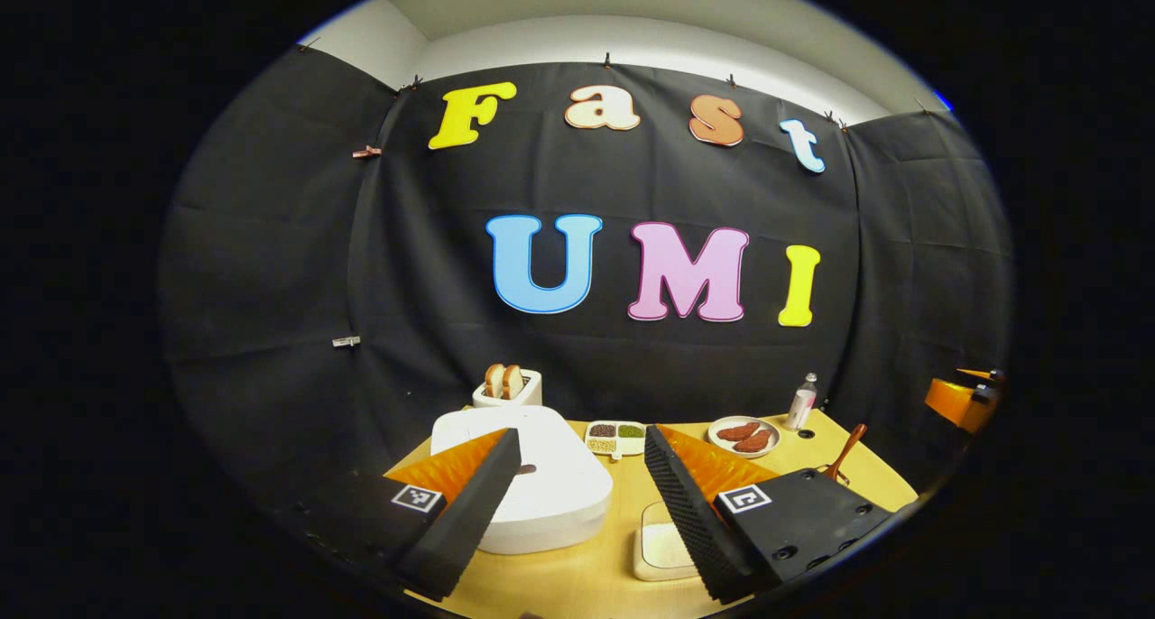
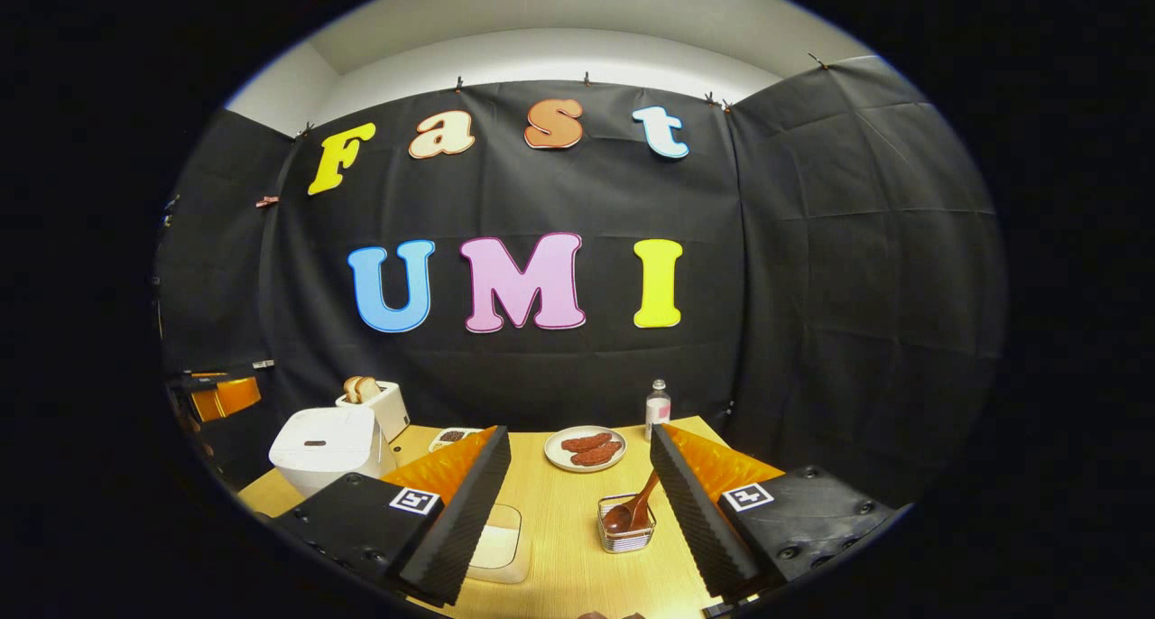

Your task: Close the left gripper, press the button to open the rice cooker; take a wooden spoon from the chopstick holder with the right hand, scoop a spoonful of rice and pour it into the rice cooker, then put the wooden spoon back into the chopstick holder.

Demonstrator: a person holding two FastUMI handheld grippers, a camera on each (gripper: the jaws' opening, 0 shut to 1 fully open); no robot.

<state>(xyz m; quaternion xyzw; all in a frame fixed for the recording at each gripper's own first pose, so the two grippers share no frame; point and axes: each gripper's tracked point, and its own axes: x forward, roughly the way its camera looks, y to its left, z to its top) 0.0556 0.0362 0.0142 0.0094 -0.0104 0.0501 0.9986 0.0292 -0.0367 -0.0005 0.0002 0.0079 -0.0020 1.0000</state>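
Observation:
The white rice cooker [image 1: 541,488] sits shut on the wooden table, its small button [image 1: 528,468] on the lid near the front. My left gripper [image 1: 582,437] hovers open just above and in front of it, one finger over the lid. A tray of rice [image 1: 663,547] lies below the other finger. The wooden spoon [image 2: 636,511] stands bowl-down in the wire chopstick holder [image 2: 627,536]. My right gripper [image 2: 577,434] is open and empty above the table, with the holder between its fingers farther off. The rice cooker [image 2: 329,448] stands to its left.
A toaster [image 1: 508,386] with bread stands behind the cooker. A divided dish of grains [image 1: 615,437], a plate of meat [image 1: 743,436] and a small bottle [image 1: 801,402] line the back of the table [image 2: 568,502]. Black cloth walls enclose the booth.

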